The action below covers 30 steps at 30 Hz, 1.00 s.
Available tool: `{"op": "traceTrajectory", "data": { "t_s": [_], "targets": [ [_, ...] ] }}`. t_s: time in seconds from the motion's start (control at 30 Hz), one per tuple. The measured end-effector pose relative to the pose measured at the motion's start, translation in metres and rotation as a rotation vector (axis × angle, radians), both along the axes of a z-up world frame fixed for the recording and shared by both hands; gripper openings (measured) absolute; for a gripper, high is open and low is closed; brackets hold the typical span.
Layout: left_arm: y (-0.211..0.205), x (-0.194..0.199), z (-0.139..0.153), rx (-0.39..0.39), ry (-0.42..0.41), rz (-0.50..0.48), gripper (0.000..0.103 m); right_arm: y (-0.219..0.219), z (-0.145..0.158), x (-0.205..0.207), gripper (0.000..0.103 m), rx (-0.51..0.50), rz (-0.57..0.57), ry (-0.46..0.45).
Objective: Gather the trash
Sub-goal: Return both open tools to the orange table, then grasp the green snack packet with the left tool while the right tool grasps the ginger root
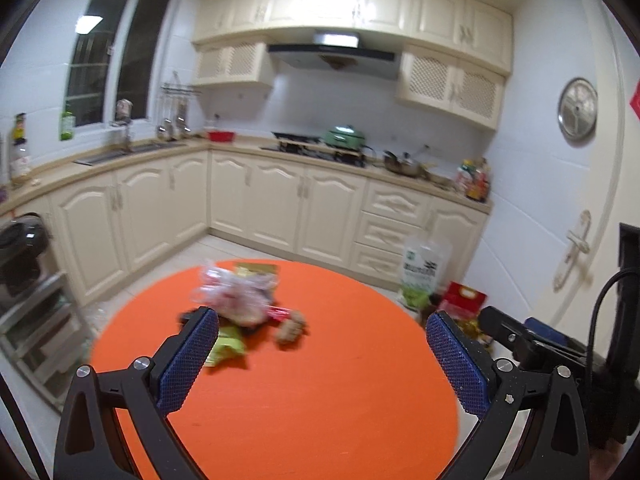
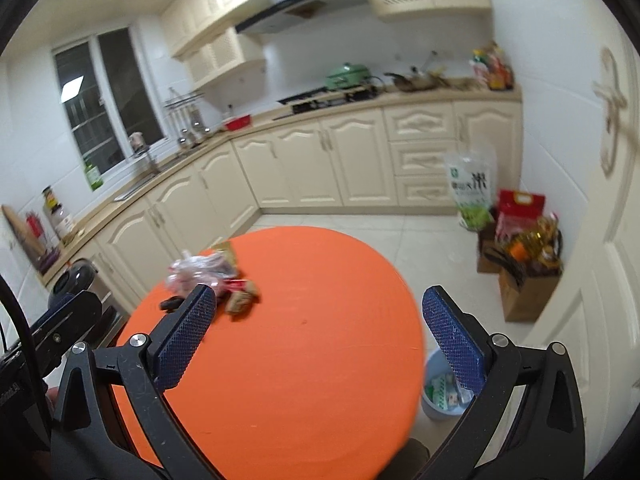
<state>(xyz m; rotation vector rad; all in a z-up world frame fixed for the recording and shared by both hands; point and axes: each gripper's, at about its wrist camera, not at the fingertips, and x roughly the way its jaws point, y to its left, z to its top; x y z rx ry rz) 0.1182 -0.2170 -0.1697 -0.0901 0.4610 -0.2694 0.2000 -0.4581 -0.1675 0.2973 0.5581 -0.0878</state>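
A pile of trash lies on the round orange table: a crumpled clear plastic bag, a green wrapper, a small red wrapper and a brown crumpled lump. My left gripper is open and empty, above the table just short of the pile. In the right wrist view the plastic bag and brown lump sit at the table's far left. My right gripper is open and empty over the table. A pale blue trash bin stands on the floor beside the table.
Cream kitchen cabinets line the far walls. A rice bag, red package and cardboard boxes stand on the floor by the white door. A metal rack stands left of the table.
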Motion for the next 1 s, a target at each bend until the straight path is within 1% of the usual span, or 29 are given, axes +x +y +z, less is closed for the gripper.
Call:
{"op": "traceTrajectory", "data": {
  "t_s": [0.07, 0.1, 0.23, 0.37, 0.5, 0.53, 0.63, 0.67, 0.73, 0.77, 0.8, 0.83, 0.87, 1.0],
  "targets": [
    [0.018, -0.021, -0.001, 0.005, -0.015, 0.039, 0.102, 0.023, 0.007, 0.001, 0.103, -0.023, 0.021, -0.014],
    [0.015, -0.028, -0.002, 0.009, -0.020, 0.055, 0.102, 0.030, 0.008, 0.000, 0.103, -0.031, 0.028, -0.017],
    [0.028, -0.062, -0.005, 0.028, -0.038, 0.124, 0.102, 0.066, 0.015, 0.002, 0.103, -0.069, 0.077, -0.022],
    [0.023, -0.084, -0.009, 0.040, -0.035, 0.165, 0.102, 0.092, 0.013, 0.005, 0.103, -0.099, 0.118, -0.017],
    [0.018, -0.090, -0.011, 0.041, -0.011, 0.184, 0.102, 0.103, 0.007, 0.012, 0.103, -0.122, 0.141, -0.003],
    [0.017, -0.085, -0.009, 0.042, -0.004, 0.186, 0.102, 0.104, 0.005, 0.014, 0.103, -0.123, 0.145, 0.004],
    [0.013, -0.083, -0.016, 0.044, 0.028, 0.187, 0.102, 0.102, -0.002, 0.021, 0.103, -0.120, 0.145, 0.025],
    [0.014, -0.071, -0.014, 0.043, 0.039, 0.186, 0.102, 0.101, -0.004, 0.025, 0.103, -0.120, 0.145, 0.032],
    [0.009, -0.066, -0.019, 0.044, 0.064, 0.181, 0.102, 0.098, -0.010, 0.032, 0.103, -0.117, 0.144, 0.048],
    [0.007, -0.049, -0.013, 0.045, 0.077, 0.177, 0.102, 0.097, -0.013, 0.035, 0.103, -0.117, 0.145, 0.055],
    [0.006, -0.040, -0.011, 0.046, 0.088, 0.175, 0.102, 0.097, -0.015, 0.038, 0.103, -0.117, 0.146, 0.060],
    [0.002, -0.035, -0.015, 0.048, 0.103, 0.173, 0.102, 0.096, -0.019, 0.044, 0.103, -0.118, 0.148, 0.073],
    [0.004, -0.019, -0.010, 0.048, 0.119, 0.171, 0.102, 0.096, -0.022, 0.048, 0.103, -0.119, 0.149, 0.081],
    [-0.007, 0.026, -0.018, 0.056, 0.191, 0.165, 0.102, 0.091, -0.041, 0.069, 0.103, -0.108, 0.155, 0.127]
  ]
}}
